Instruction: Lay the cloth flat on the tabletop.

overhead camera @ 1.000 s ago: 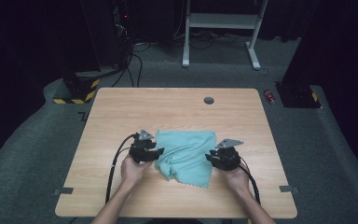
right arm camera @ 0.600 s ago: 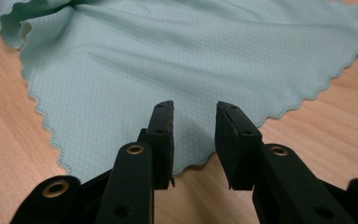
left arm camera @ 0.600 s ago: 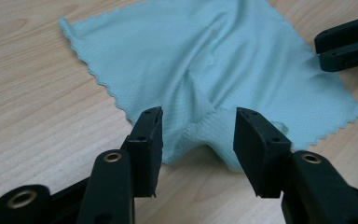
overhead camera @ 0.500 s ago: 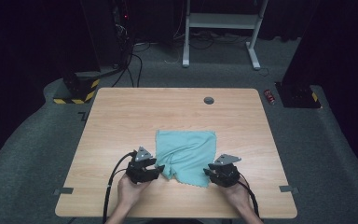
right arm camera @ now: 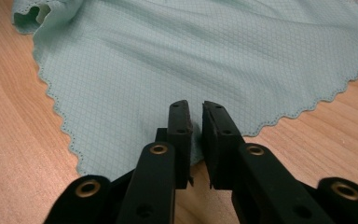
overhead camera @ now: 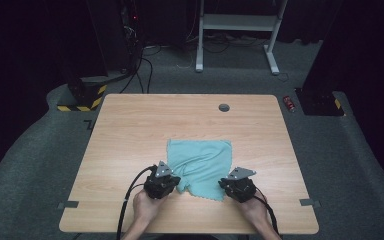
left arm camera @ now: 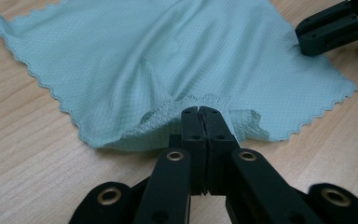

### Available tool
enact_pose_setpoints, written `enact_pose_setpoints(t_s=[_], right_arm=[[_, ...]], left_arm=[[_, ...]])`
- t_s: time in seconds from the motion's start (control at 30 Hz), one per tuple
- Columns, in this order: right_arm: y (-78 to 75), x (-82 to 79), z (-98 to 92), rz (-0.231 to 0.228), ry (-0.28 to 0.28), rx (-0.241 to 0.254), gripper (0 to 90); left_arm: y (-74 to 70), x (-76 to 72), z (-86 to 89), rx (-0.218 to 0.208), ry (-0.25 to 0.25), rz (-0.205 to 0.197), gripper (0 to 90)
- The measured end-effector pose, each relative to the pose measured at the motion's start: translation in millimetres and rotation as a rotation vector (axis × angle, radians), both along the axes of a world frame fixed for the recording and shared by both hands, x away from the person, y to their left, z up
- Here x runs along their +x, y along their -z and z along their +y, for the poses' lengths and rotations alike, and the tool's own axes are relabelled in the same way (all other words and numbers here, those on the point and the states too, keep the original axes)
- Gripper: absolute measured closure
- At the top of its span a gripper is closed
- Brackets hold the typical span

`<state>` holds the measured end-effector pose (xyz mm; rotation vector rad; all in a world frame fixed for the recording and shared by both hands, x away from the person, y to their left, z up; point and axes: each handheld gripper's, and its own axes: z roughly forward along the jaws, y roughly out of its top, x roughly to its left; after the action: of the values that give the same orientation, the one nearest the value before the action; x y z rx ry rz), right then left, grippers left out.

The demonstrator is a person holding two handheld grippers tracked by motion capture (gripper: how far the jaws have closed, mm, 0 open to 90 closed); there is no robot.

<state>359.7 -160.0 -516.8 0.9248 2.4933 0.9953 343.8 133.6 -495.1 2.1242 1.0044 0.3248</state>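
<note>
Cloth (overhead camera: pixel 201 166) lying near front edge of table (overhead camera: pixel 130 125), partly rumpled. Left gripper (left arm camera: pixel 199 112) clenching near-left corner. Right gripper (right arm camera: pixel 196 116) closing on near-right corner, narrow gap remaining. Corners being secured; spreading or folding pending.

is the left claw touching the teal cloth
Touching. In the left gripper view the left claw has just closed; its jaws meet on the bunched near edge of the teal cloth.
</note>
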Motion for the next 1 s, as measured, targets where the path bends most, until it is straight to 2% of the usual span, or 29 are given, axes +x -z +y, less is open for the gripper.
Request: enact_pose_setpoints(t_s=[0.1,0.23,0.4,0.47,0.57,0.6,0.67,0.73,0.93,1.0], right_arm=[[-0.2,-0.5,-0.4,-0.011,-0.008,-0.014,88.0],[-0.6,0.3,-1.1,-0.015,-0.012,-0.021,89.3],[-0.7,2.4,-2.5,-0.021,-0.001,-0.023,89.6],[-1.9,3.6,-4.8,-0.024,0.009,-0.018,89.6],[-4.3,3.5,-8.1,-0.018,0.017,-0.002,89.6],[-4.8,3.0,-8.2,-0.021,0.015,-0.001,89.5],[-4.9,1.2,-7.3,-0.018,0.012,-0.009,88.6],[-4.9,-0.5,-7.9,-0.019,0.011,-0.008,84.4],[-7.3,-11.7,-16.6,-0.017,0.012,0.034,79.8],[-6.5,-16.1,-18.7,-0.007,0.006,0.050,79.2]], left_arm=[[-1.8,-2.2,2.2,0.006,0.002,-0.005,89.8],[-2.9,-4.0,10.0,0.001,-0.008,-0.007,89.9],[-6.2,-8.4,30.1,0.001,-0.047,-0.010,90.0],[-7.3,-12.4,37.5,-0.020,-0.064,0.000,89.9],[-5.5,-16.2,43.3,-0.030,-0.059,0.017,89.9],[-4.0,-17.6,42.8,-0.030,-0.058,0.032,89.8],[-1.2,-20.2,41.1,-0.018,-0.057,0.037,89.2],[-0.2,-23.0,40.3,-0.025,-0.066,0.034,86.5],[-3.9,-28.0,38.9,-0.054,-0.072,0.000,75.6],[-4.2,-28.1,35.3,-0.042,-0.064,-0.009,71.7]])
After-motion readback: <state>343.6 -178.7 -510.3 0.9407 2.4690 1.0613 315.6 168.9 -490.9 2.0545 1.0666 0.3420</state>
